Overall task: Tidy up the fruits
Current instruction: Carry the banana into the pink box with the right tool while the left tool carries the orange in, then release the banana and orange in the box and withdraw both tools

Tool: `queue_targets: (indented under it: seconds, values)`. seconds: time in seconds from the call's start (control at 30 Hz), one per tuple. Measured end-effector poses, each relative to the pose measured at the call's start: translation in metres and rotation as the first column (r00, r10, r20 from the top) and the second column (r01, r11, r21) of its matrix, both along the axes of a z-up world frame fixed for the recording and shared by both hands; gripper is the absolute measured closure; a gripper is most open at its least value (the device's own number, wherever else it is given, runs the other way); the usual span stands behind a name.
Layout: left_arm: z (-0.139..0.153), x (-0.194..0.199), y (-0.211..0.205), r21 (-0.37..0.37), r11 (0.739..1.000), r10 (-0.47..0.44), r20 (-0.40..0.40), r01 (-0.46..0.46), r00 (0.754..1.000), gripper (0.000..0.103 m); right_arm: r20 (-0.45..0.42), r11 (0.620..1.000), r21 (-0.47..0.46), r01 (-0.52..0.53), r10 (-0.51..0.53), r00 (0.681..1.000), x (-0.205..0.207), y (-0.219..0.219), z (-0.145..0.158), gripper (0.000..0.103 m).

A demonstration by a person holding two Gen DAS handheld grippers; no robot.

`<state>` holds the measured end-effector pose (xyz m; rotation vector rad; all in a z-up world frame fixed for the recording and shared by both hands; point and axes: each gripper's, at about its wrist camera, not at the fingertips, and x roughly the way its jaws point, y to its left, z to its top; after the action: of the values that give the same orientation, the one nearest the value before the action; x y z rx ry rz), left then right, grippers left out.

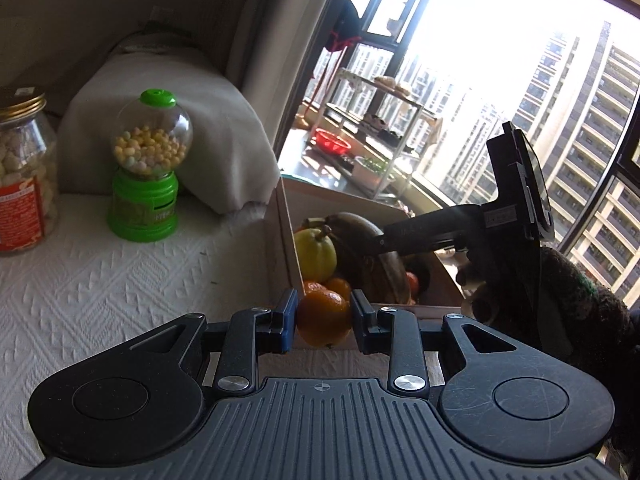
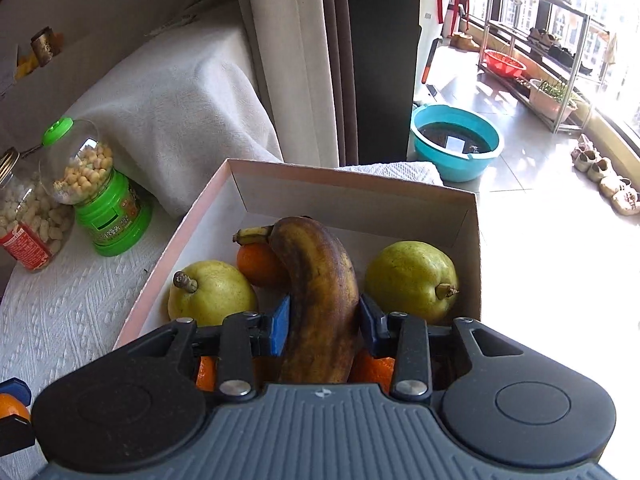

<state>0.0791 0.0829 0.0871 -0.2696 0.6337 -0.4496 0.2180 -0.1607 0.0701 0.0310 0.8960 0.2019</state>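
Observation:
My left gripper (image 1: 324, 320) is shut on an orange (image 1: 322, 318) and holds it at the near edge of the cardboard box (image 1: 286, 236). My right gripper (image 2: 324, 326) is shut on a brown, overripe banana (image 2: 320, 292) inside the box (image 2: 352, 196). Two yellow-green pears (image 2: 212, 292) (image 2: 412, 280) lie either side of the banana, with an orange (image 2: 258, 264) behind and more oranges (image 2: 374, 368) under the gripper. In the left wrist view the box holds a pear (image 1: 314, 254), oranges (image 1: 338, 286) and the banana (image 1: 360, 224), with the right tool (image 1: 460, 224) reaching in.
A green candy dispenser (image 1: 146, 168) and a glass jar (image 1: 22, 176) stand on the white cloth to the left. A covered lump (image 2: 180, 108) sits behind the box. A teal basin (image 2: 456, 140) and a shelf rack (image 2: 536, 52) stand on the floor by the window.

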Motion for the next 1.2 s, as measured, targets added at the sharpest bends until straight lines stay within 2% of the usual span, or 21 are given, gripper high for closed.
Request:
queue_targets:
  seconds: [0.1,0.13,0.23,0.37,0.47,0.57,0.67,0.73,0.9,1.0,1.07,1.13,1.2]
  values:
    - [0.003,0.009,-0.012,-0.002,1.000,-0.019,0.009,0.019,1.000,0.070,0.079,1.000,0.024,-0.021,0.019,0.997,-0.021,-0.011,0.014,0.039]
    - [0.007,0.014,-0.018,-0.001,1.000,-0.028,0.019,0.028,0.999,0.070,0.124,1.000,0.010,-0.026,0.025,0.992,-0.033,-0.015,0.020,0.035]
    - [0.019,0.039,-0.037,-0.014,0.998,-0.053,0.058,0.053,0.997,0.070,0.206,0.999,-0.045,-0.013,0.022,0.978,-0.066,-0.021,0.027,0.034]
    - [0.017,0.074,-0.054,-0.048,0.997,-0.064,0.016,0.065,0.998,0.070,0.269,0.998,-0.064,0.020,-0.002,0.963,-0.109,-0.028,0.026,0.030]
    - [0.009,0.073,-0.056,-0.015,0.999,-0.033,0.009,0.033,0.999,0.070,0.298,0.997,-0.060,0.049,-0.029,0.954,-0.141,-0.034,0.021,0.023]
    - [-0.001,0.050,-0.050,0.019,0.999,-0.026,-0.003,0.026,1.000,0.070,0.272,0.998,-0.047,0.045,-0.031,0.962,-0.162,-0.035,0.006,0.021]
    - [-0.013,0.005,-0.043,0.135,0.991,-0.020,0.004,0.020,1.000,0.070,0.215,0.999,-0.039,0.031,-0.021,0.976,-0.177,-0.031,-0.017,0.021]
    - [-0.029,-0.029,-0.038,0.232,0.973,0.008,-0.013,-0.005,1.000,0.070,0.182,0.999,-0.034,0.019,-0.013,0.983,-0.186,-0.025,-0.032,0.021]
    - [-0.068,-0.072,-0.037,0.380,0.922,0.098,-0.056,-0.070,0.994,0.070,0.130,1.000,0.006,-0.012,0.012,0.991,-0.190,-0.010,-0.053,0.021]
    - [-0.073,-0.083,-0.040,0.354,0.923,0.165,-0.018,-0.148,0.986,0.068,0.121,1.000,-0.004,-0.013,0.013,0.993,-0.189,-0.001,-0.062,0.020]
    - [-0.075,-0.082,-0.045,0.328,0.929,0.181,-0.004,-0.170,0.983,0.062,0.133,0.999,-0.034,-0.002,0.007,0.991,-0.190,0.002,-0.067,0.017]
    - [-0.078,-0.083,-0.052,0.321,0.927,0.197,0.027,-0.195,0.980,0.052,0.148,0.996,-0.084,0.020,-0.008,0.989,-0.191,0.003,-0.070,0.002]
    - [-0.077,-0.079,-0.065,0.370,0.909,0.187,0.053,-0.193,0.981,0.049,0.141,0.997,-0.053,0.050,-0.042,0.989,-0.190,-0.006,-0.074,0.000]
